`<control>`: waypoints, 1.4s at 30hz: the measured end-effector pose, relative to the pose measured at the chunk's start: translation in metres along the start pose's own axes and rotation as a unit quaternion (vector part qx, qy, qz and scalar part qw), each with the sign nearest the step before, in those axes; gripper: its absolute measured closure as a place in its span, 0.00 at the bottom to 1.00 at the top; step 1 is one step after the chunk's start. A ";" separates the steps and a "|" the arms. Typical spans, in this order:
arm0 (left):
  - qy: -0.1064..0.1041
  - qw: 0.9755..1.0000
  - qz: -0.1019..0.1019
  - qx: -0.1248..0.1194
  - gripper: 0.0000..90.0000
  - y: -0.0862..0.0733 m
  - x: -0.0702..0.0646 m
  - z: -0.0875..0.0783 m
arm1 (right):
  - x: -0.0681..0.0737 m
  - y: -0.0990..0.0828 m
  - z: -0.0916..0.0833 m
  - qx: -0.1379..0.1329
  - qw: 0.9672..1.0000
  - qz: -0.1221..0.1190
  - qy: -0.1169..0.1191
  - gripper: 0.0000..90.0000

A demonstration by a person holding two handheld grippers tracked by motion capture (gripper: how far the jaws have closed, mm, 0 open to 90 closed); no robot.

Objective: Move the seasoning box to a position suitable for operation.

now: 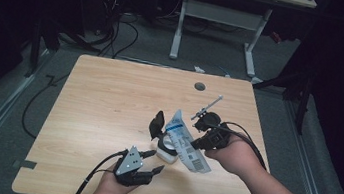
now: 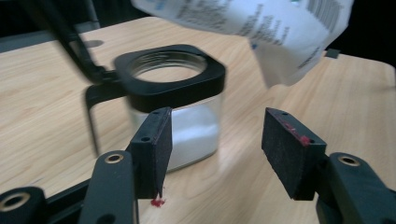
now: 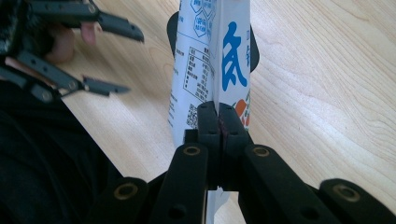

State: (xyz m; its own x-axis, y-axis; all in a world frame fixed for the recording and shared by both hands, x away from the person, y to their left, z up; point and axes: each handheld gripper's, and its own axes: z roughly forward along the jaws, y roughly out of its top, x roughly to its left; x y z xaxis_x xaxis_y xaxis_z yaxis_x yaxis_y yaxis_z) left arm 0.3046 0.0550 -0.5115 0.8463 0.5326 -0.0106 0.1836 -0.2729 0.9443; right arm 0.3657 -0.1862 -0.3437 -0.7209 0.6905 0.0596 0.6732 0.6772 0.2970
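Observation:
A clear jar (image 1: 167, 147) with a black square collar and white powder inside (image 2: 196, 133) stands near the table's middle. Its hinged lid (image 1: 157, 121) is flipped open to the left. My right gripper (image 1: 199, 142) (image 3: 219, 109) is shut on a white and blue printed bag (image 1: 183, 138) (image 3: 231, 56). The bag (image 2: 261, 23) hangs tilted just above the jar's mouth. My left gripper (image 1: 155, 160) (image 2: 217, 126) is open a little in front of the jar, with nothing between its pads. It also shows in the right gripper view (image 3: 100, 53), open.
The wooden table (image 1: 109, 99) has a round cable hole (image 1: 199, 86) near its far edge. A white desk frame (image 1: 218, 17) and cables on the floor (image 1: 117, 34) lie beyond it. Bare tabletop extends to the left of the jar.

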 end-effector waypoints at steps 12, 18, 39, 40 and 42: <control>0.053 0.998 -0.018 -0.001 0.49 -0.012 0.040 -0.035 | -0.007 -0.009 -0.002 -0.003 1.000 0.014 -0.003 1.00; 0.075 0.997 -0.030 -0.006 0.49 -0.016 0.054 -0.049 | -0.009 -0.013 -0.001 0.000 1.000 0.015 -0.008 1.00; 0.077 0.996 -0.042 -0.010 0.49 -0.017 0.060 -0.052 | -0.041 -0.030 0.001 0.009 0.998 0.042 -0.045 1.00; 0.075 0.996 -0.042 -0.009 0.49 -0.017 0.060 -0.052 | -0.042 -0.031 0.003 0.009 0.998 0.043 -0.046 1.00; 0.075 0.996 -0.039 -0.007 0.49 -0.017 0.059 -0.051 | -0.044 -0.031 0.004 0.011 0.998 0.044 -0.047 1.00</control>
State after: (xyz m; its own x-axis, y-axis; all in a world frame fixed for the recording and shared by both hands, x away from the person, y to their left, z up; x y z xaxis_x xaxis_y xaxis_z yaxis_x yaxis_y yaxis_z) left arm 0.3257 0.1315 -0.5117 0.7456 0.6654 -0.0367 0.2390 -0.2156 0.9468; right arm 0.3773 -0.2369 -0.3594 -0.6416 0.7670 -0.0055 0.7368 0.6183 0.2735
